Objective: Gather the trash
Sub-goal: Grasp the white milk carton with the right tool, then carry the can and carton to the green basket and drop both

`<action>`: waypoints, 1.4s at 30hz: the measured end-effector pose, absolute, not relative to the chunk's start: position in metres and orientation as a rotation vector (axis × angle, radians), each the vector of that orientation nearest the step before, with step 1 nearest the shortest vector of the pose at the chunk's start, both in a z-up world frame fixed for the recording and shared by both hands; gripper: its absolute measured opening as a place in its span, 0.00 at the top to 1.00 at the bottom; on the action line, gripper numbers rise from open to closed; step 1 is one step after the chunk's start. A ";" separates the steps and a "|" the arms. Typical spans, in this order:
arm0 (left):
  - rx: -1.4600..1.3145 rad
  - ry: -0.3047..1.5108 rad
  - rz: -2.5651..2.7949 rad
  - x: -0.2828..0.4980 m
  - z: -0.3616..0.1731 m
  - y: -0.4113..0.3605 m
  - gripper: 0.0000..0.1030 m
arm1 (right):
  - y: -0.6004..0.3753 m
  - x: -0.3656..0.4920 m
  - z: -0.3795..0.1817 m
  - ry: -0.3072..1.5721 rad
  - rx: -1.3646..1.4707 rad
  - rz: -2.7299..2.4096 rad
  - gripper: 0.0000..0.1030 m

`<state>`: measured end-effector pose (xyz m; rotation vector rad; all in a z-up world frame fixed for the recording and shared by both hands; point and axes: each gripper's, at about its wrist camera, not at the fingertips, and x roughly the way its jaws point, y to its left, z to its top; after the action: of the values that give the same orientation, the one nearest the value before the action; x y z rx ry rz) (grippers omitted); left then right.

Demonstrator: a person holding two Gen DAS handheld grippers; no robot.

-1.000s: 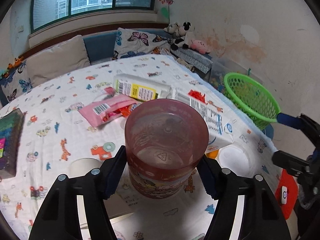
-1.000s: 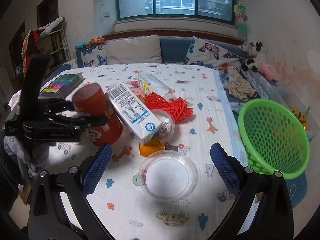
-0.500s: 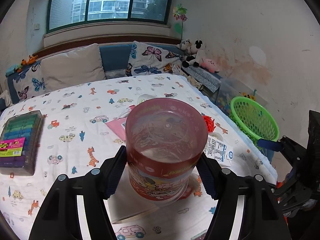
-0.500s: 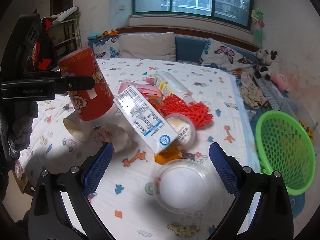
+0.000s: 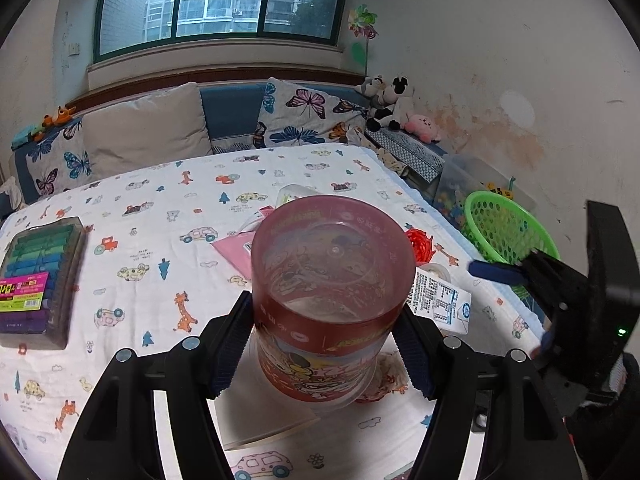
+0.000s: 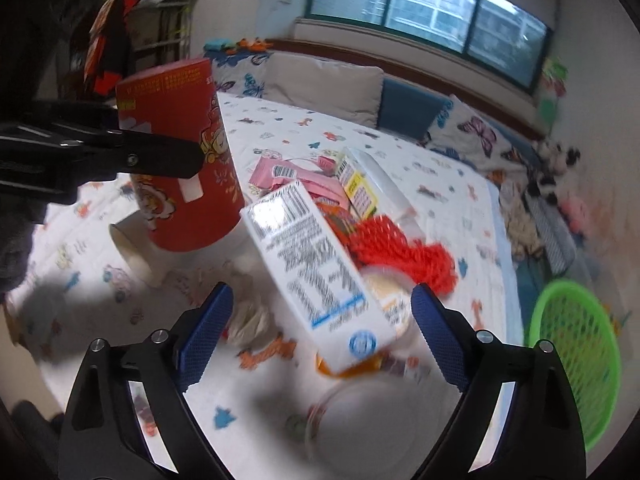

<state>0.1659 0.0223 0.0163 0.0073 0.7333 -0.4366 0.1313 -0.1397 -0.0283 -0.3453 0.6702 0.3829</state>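
Red cup (image 5: 332,300) clamped in left tongs (image 5: 326,344), lifted off table (image 5: 160,240)

The left wrist view looks forward over the left claw (image 5: 326,344), tilted down at the table (image 5: 168,216), with the red cup (image 5: 330,292) close between its fingers and the window (image 5: 220,0) far ahead. The right wrist view, blurred, sits low over the right claw (image 6: 320,336), facing the trash pile. Both share the cup (image 6: 180,152), milk carton (image 6: 316,272), green basket (image 6: 576,360) and cushions
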 end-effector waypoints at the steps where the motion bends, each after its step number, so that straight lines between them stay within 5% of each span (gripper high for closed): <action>1: 0.008 0.733 -0.436 0.166 0.016 0.022 0.37 | -0.139 0.136 -0.029 0.673 -0.357 0.393 0.15; 7: 0.024 0.733 -0.433 0.167 0.017 0.020 0.37 | -0.130 0.154 -0.033 0.680 -0.472 0.450 0.21; 13: 0.015 0.738 -0.426 0.169 0.016 0.022 0.37 | -0.123 0.158 -0.043 0.712 -0.539 0.476 0.50; 17: 0.014 0.736 -0.426 0.170 0.017 0.024 0.37 | -0.134 0.155 -0.036 0.712 -0.454 0.479 0.55; 33: 0.040 0.692 -0.519 0.168 0.054 -0.022 0.37 | -0.247 0.117 0.041 0.628 -0.029 0.369 0.57; 42: 0.051 0.698 -0.624 0.186 0.067 -0.095 0.37 | -0.358 0.126 0.029 0.654 0.043 0.077 0.59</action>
<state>0.1862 -0.0955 0.0672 0.0505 0.6975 -0.6236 0.1261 -0.3578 0.0295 0.0431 0.6540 0.0772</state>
